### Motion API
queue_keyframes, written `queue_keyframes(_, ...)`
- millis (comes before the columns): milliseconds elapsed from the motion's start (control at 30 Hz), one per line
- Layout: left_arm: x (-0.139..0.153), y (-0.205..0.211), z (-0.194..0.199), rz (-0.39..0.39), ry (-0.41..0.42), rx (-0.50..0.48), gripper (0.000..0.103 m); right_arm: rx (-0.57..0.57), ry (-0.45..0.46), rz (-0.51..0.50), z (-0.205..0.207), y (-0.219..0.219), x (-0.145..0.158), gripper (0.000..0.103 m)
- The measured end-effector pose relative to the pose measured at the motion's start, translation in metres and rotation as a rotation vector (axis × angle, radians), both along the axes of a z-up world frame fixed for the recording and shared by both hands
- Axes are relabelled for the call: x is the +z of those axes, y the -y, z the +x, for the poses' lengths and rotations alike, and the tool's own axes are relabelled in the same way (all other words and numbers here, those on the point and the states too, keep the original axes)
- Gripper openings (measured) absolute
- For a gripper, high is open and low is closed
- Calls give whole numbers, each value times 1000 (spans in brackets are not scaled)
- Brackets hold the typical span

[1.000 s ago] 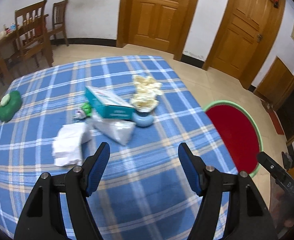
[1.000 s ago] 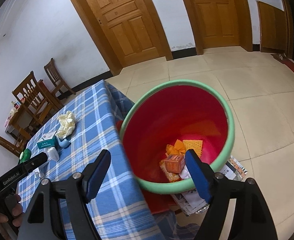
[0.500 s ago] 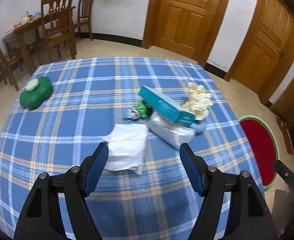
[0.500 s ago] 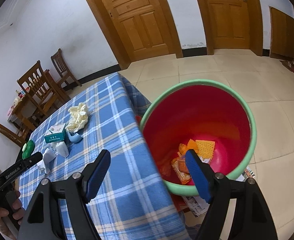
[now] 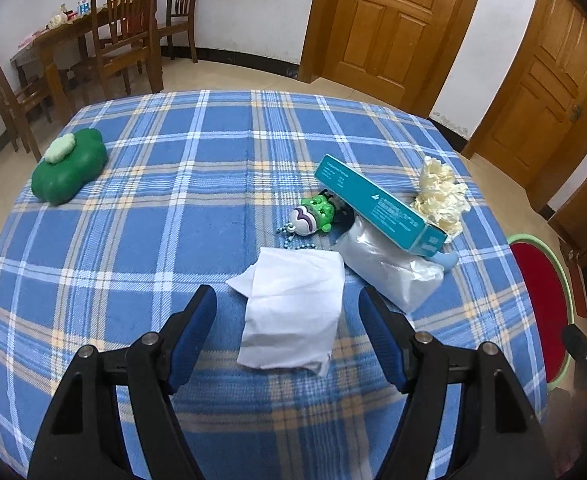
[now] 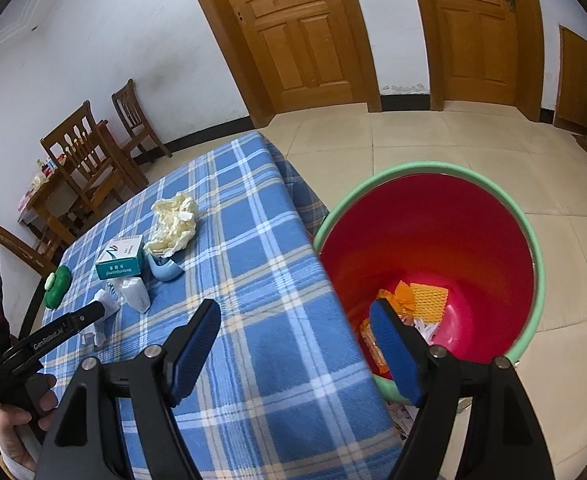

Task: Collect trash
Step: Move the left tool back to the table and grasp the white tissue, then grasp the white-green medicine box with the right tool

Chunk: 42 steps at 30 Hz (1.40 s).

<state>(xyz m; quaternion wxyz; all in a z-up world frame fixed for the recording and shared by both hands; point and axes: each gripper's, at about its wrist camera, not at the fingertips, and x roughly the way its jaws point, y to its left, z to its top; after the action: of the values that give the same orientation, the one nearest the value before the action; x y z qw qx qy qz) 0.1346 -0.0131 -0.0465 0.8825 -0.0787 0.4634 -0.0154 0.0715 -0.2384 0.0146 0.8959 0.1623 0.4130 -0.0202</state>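
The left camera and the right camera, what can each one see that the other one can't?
Only the left view shows the green toy with its bead chain, and the white tissue spread out between the open left gripper.

Only the right view shows the inside of the red bin, with orange scraps at the bottom, plus the open right gripper and the hand holding the other gripper.

Both show the blue checked cloth, teal box, yellow crumpled paper, green case, plastic bag, chairs and doors.
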Motion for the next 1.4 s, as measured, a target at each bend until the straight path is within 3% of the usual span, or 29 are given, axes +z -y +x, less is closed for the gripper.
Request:
queue_keyframes(433, -13, 2, 12, -23, 0, -21, 73, 42, -30, -14, 18, -17, -7, 79)
queue_keyframes(533, -13, 2, 11, -26, 7, -32, 64, 56, -34, -17, 22, -22, -7, 79)
queue_keyframes(733, -9, -3, 7, -33, 26, -32, 59, 91, -29, -22, 26, -37, -5, 79)
queue_keyframes(1400, 15, -62, -10, -22, 81, 104, 57, 255, 10, 12, 60, -103, 12, 79)
